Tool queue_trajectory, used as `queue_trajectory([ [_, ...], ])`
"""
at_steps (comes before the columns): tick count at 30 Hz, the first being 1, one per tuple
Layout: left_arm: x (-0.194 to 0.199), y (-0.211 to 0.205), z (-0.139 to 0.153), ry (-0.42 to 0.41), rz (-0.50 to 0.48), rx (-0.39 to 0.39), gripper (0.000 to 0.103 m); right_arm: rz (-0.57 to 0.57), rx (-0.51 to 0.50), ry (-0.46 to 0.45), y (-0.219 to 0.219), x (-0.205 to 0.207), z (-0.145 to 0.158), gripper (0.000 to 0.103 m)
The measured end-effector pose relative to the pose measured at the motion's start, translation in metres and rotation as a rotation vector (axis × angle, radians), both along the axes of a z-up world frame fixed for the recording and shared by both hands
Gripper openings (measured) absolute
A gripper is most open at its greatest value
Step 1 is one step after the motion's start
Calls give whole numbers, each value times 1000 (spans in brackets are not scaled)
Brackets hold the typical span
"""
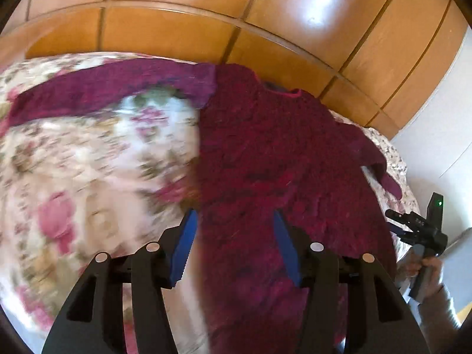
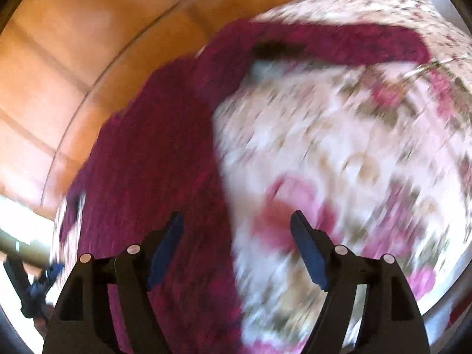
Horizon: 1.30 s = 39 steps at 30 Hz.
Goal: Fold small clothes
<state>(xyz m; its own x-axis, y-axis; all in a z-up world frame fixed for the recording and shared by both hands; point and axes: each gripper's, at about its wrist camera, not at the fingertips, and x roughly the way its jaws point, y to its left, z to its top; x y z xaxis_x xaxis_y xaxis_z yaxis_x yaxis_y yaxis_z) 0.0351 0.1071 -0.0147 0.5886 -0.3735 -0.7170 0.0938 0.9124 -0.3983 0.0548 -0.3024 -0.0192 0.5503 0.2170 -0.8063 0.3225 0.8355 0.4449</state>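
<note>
Left gripper (image 1: 234, 221): black frame with 2 blue-padded fingers, jaws standing apart and released, nothing pinched between them.
Garment: a dark magenta, nubbly knitted sweater (image 1: 280, 159) lies spread flat on the bed, its body directly ahead of and beneath the left jaws.
Hem edge: the sweater's side edge runs just inside the left gripper's left finger; the right finger hangs over the knit.
Long sleeve (image 1: 97, 91): stretches out flat, far ahead and to the left of the left jaws.
Short sleeve end (image 1: 386, 177): droops off the bed edge, ahead and to the right of the left jaws.
Bedcover: cream quilt with pink floral print (image 1: 73, 177), left of the left jaws, blurred.
Right gripper (image 2: 237, 227): jaws wide apart and empty; the sweater edge appears to pass between them, with knit by the left finger and quilt by the right, though blur makes this uncertain.
Holder: a hand (image 1: 427, 268) grips the right tool's handle, well right of the left jaws.
Backdrop: glossy orange-brown wooden wardrobe panels (image 1: 265, 8) beyond the bed.
</note>
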Motion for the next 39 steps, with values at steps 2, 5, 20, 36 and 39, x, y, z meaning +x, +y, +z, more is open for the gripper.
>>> queue_trajectory([
  [2,15,-16,-2,0,-23,-15,52,-136,93,-50,-34,7,-1,75],
  [5,34,-53,-10,-3,-76,53,52,-339,209,-93,-94,22,-15,70],
  [20,51,-108,-51,-43,-168,261,69,-485,-46,-51,-198,116,-18,15],
  [36,56,-119,-56,-56,-158,262,80,-436,-625,175,-216,116,-38,66],
  [39,55,-116,-56,-65,-157,237,81,-529,-578,157,-222,99,-22,76],
])
